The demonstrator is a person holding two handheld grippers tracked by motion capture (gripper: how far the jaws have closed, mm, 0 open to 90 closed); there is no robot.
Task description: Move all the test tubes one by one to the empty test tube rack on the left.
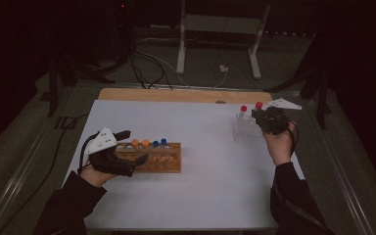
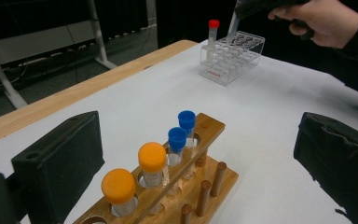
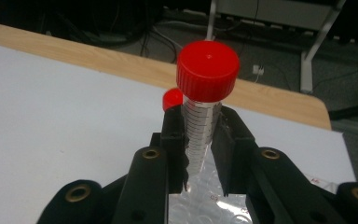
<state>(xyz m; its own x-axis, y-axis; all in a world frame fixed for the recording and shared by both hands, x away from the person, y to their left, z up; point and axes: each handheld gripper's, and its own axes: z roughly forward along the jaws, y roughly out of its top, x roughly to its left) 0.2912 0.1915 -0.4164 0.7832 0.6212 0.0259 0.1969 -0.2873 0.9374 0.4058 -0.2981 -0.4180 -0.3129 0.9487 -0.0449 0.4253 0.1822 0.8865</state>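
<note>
High view first: the white table (image 1: 210, 196) takes up the middle of the frame. The left gripper (image 1: 127, 147) sits at lower left, jaws spread apart around the near end of the wooden rack (image 1: 169, 164), with nothing pinched. That rack holds two orange-capped tubes (image 1: 140, 143) and two blue-capped tubes (image 1: 159, 143) in a row. Over at right centre the right gripper (image 1: 264, 117) is above the clear plastic rack (image 1: 242, 131), clamped on a red-capped tube (image 1: 258, 105). A second red-capped tube (image 1: 244, 109) stands just to its left in the same rack.

Left gripper view: both black jaws rise at the bottom corners, wide apart, with the wooden rack (image 2: 214, 177) between them at bottom centre. Orange-capped tubes (image 2: 151, 158) are nearer, blue-capped tubes (image 2: 182, 130) behind them. At the top right the clear plastic rack (image 2: 228, 60) has the second red-capped tube (image 2: 213, 30) standing in it, and the person's hand (image 2: 324, 21) holds the right gripper over it, with the held tube's clear body angled down toward the rack.

Right gripper view: dead centre, the jaws are squeezed onto the clear graduated body of the red-capped tube (image 3: 207, 70), cap well above the pads, tube about upright. The second red-capped tube (image 3: 171, 99) peeks out just behind, left of it. The clear plastic rack (image 3: 205, 205) shows at the bottom between the jaws, the tube's tip just above it.
</note>
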